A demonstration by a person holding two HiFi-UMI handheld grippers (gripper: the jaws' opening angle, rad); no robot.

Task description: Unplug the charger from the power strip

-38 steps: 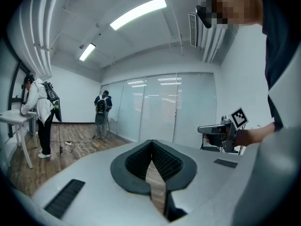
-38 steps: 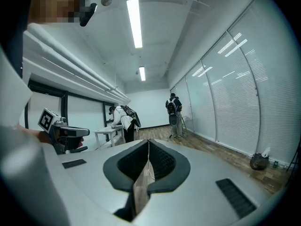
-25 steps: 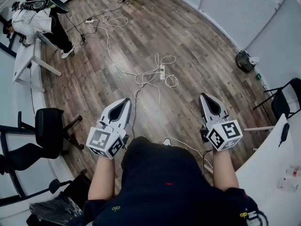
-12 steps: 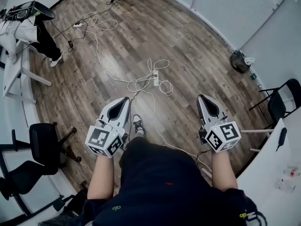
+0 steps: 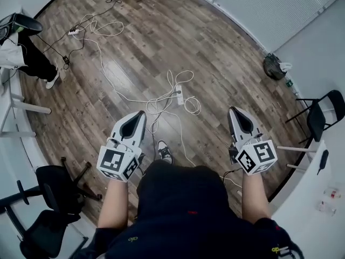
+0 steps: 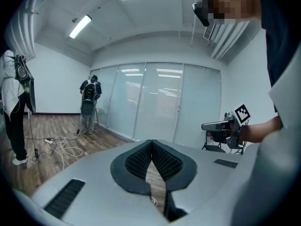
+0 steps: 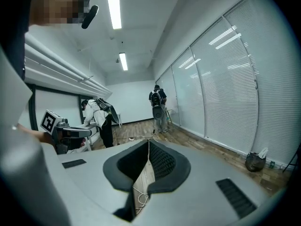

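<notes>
**Head view.** I am holding the left gripper [image 5: 141, 114] and the right gripper [image 5: 232, 110] out level, both empty. The power strip [image 5: 179, 95] is lying on the floor [image 5: 215, 53] ahead of them, between the two and well apart from either, amid loops of white cable [image 5: 156, 104]. The charger on it is too small to make out.

**Left gripper view.** The jaws are meeting tip to tip on nothing.

**Right gripper view.** These jaws are likewise pressed together on nothing.

I judge the step needs a close approach first. Then one gripper pins the strip while the other opens, grips the charger body and pulls straight out.
</notes>
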